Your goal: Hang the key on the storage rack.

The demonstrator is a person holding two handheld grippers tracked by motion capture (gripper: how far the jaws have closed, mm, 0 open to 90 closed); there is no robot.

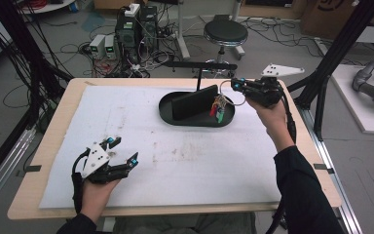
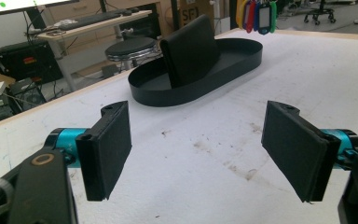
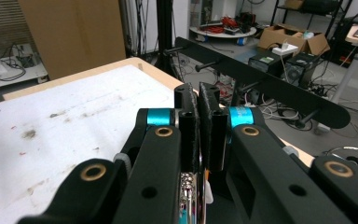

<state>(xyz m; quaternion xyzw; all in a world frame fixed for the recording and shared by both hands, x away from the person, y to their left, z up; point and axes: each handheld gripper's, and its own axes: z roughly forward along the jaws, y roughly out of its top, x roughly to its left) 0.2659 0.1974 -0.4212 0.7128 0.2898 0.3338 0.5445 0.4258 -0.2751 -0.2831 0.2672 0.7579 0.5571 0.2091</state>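
Keys on a ring (image 1: 220, 108), coloured tags attached, hang from the right hand-held gripper (image 1: 237, 85) over the right end of the black oval tray (image 1: 175, 117); jaws pinched nearly together on the ring in the right gripper view. Step looks like carrying the bunch, either up out of the tray or toward the black hook rail (image 3: 279, 91) behind the worktop (image 1: 53, 141) — can't tell which. Next move likely needs the ring lined up with a peg. Left hand-held gripper (image 2: 198, 149) rests low near the front left, jaws wide, empty. Black upright wallet-like item (image 2: 189, 49) in the tray unclear. Ring contact mostly hidden by the jaws.
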